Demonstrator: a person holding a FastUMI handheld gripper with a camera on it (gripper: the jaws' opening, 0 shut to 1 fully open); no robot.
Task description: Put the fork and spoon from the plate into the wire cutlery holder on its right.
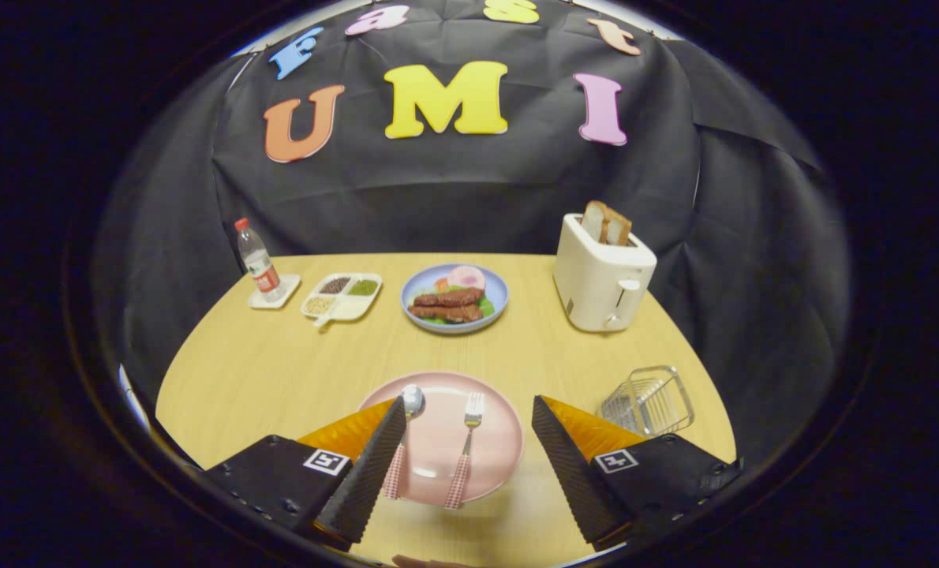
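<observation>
Spoon (403, 446) half behind open tongs (467, 406)

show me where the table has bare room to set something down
Bare wood lies between the pink plate and the blue food plate, and left of the pink plate. Crowded: the back row up to the toaster. The open tool straddles the pink plate.

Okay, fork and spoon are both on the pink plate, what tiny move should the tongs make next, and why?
Probably ease the open tongs down and forward over the fork. It lies between the fingers on the pink plate, nothing is gripped yet, and it is the piece nearer the wire cutlery holder. The spoon sits right against the left finger, a poorer first grab.
</observation>
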